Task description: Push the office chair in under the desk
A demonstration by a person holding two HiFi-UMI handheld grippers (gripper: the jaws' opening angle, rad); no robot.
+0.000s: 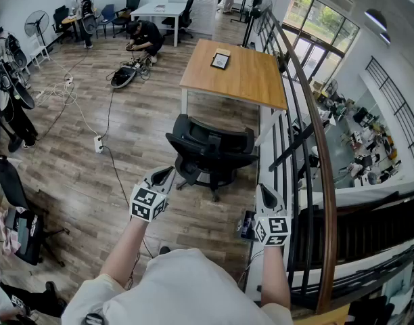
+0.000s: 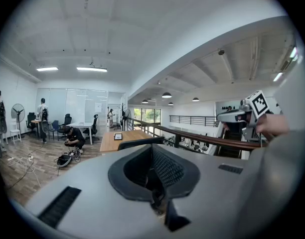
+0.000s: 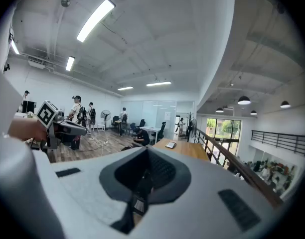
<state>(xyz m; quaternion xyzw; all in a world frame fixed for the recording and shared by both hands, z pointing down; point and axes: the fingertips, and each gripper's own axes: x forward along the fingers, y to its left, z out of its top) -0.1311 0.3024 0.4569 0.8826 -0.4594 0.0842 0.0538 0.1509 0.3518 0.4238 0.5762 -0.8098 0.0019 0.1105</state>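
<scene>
the office chair (image 1: 210, 151) stands pulled out on the wood floor at the near end of the wooden desk (image 1: 237, 73), not under it. a small dark frame (image 1: 220, 60) lies on the desktop. the left gripper (image 1: 168, 173) is close to the chair's left side and the right gripper (image 1: 262, 189) is off to its right. both are clenched on nothing. a dark railing (image 1: 315, 127) runs tight along the right of the chair and desk. a white power strip (image 1: 99, 143) with its cable lies on the floor to the chair's left. further back a person (image 1: 145, 36) crouches over gear on the floor.
</scene>
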